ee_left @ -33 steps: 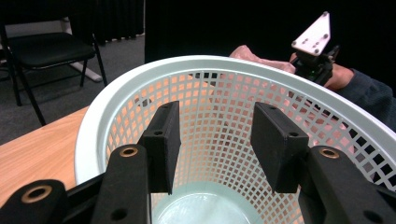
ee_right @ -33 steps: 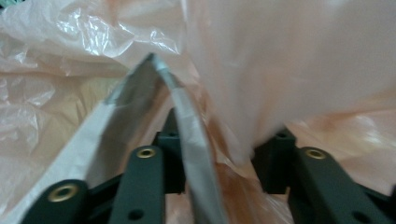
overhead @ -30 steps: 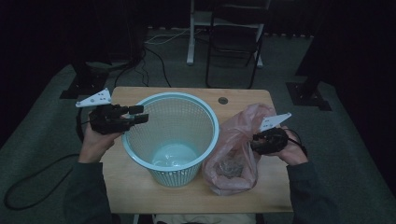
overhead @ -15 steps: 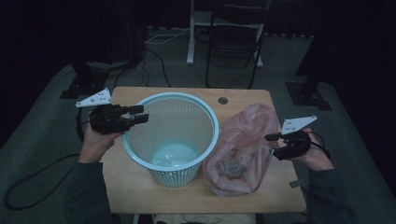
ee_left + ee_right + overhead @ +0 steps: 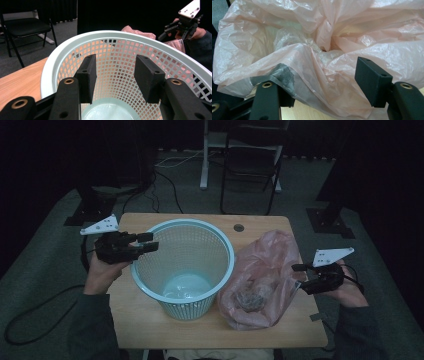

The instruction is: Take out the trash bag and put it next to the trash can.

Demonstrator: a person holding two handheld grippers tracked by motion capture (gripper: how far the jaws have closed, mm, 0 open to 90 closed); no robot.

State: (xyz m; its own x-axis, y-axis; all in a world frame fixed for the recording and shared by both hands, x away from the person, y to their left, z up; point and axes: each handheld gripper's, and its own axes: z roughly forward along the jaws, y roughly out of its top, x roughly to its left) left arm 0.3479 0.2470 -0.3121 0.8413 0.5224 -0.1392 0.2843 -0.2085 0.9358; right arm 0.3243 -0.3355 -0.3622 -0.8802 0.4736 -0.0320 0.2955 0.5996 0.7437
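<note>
High view: overhead, facing forward and down on the worktop. Left gripper view: close at the basket rim. Right gripper view: close against the pink bag. High view shares both.

No readable text, label, brand, number or sign in any of the views
</note>
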